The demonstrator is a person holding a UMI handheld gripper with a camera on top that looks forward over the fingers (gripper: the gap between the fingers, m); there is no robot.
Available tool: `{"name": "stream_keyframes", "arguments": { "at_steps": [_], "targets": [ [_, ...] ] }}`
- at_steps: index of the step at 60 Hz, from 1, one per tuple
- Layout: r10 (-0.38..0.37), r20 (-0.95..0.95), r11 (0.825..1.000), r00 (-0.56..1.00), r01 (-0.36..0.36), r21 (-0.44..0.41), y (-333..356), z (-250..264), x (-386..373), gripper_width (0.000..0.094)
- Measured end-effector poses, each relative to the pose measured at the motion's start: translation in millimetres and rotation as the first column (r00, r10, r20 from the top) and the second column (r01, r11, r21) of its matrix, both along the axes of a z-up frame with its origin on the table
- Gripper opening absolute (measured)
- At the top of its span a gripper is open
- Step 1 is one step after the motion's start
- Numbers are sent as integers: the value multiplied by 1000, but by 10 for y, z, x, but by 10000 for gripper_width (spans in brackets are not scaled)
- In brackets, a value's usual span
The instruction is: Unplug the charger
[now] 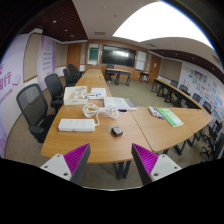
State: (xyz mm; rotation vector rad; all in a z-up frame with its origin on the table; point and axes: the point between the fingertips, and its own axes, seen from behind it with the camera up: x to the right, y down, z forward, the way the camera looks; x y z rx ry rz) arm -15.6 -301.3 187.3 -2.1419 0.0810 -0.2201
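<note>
Room: meeting room, long wooden tabletop (100,135)
Charger: white power strip (77,125) at 11 o'clock
Tool (112,163): fingers apart, holding nothing

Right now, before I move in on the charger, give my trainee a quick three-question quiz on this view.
1. True or false: the gripper is shut on the white cable.
2. What lies nearest ahead of the fingers on the wooden table: A) the small dark object, B) the office chair, C) the green booklet?
3. Fill in: the flat white power strip lies on the table's ____ side, toward the chairs.

Key: 1 false, fingers open and holding nothing; 2 A; 3 left.
</note>
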Motion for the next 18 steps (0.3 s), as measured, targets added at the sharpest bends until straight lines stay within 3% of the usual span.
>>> {"name": "stream_keyframes", "arguments": {
  "at_steps": [18],
  "targets": [
    [-2,3,1000,1000,2,-14,-304,20,-82,853]
  ]
}}
